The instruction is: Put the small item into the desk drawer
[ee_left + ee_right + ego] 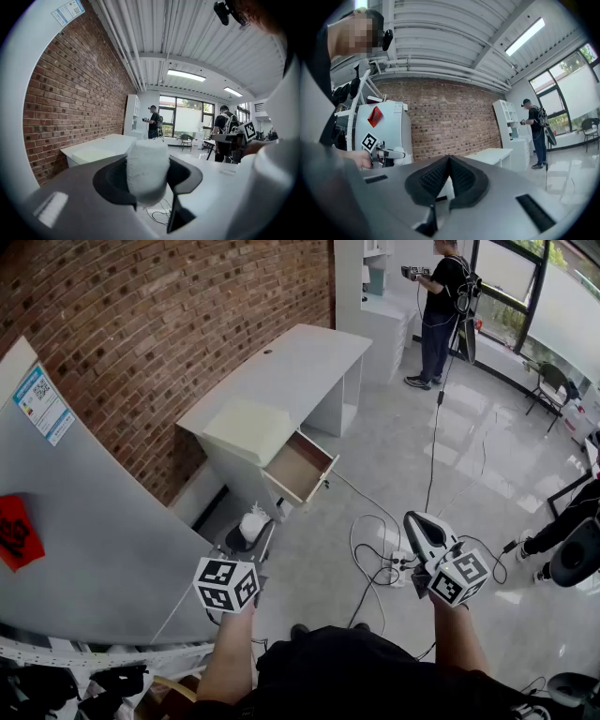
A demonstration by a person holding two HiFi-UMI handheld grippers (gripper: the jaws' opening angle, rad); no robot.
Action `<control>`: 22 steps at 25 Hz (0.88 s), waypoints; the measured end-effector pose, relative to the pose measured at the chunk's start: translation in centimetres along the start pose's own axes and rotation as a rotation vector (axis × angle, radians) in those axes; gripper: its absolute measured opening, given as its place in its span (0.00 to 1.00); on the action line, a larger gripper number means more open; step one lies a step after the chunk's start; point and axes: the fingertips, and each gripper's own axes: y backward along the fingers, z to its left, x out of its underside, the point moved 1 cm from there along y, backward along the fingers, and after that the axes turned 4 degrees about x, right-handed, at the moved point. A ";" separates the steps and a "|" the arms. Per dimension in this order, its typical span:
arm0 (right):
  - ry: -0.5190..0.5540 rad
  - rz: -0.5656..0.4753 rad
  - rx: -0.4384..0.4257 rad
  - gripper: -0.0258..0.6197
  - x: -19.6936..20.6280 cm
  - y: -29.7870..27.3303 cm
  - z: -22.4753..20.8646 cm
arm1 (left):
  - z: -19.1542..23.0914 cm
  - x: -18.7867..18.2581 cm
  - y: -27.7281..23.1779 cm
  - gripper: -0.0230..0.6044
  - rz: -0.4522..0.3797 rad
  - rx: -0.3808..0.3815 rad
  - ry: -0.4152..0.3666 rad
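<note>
Left hand-held gripper (250, 531): clamps upright white roll (147, 171).
Right hand-held gripper (449, 180): closed, empty.
Drawer (302, 465): open, ahead-right of the roll, well apart; left nearer.

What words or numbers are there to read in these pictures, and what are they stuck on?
Nothing reads clearly.
Sticker on the white panel: QR code and print, too small to read.
Red paper lower on that panel: dark marks, too blurred to read.
Marker cubes: black-and-white squares only, no letters.
</note>
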 end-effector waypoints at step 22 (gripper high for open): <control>0.035 0.105 -0.155 0.06 3.4 -6.4 14.0 | 6.5 3.9 7.4 0.33 0.039 0.030 0.006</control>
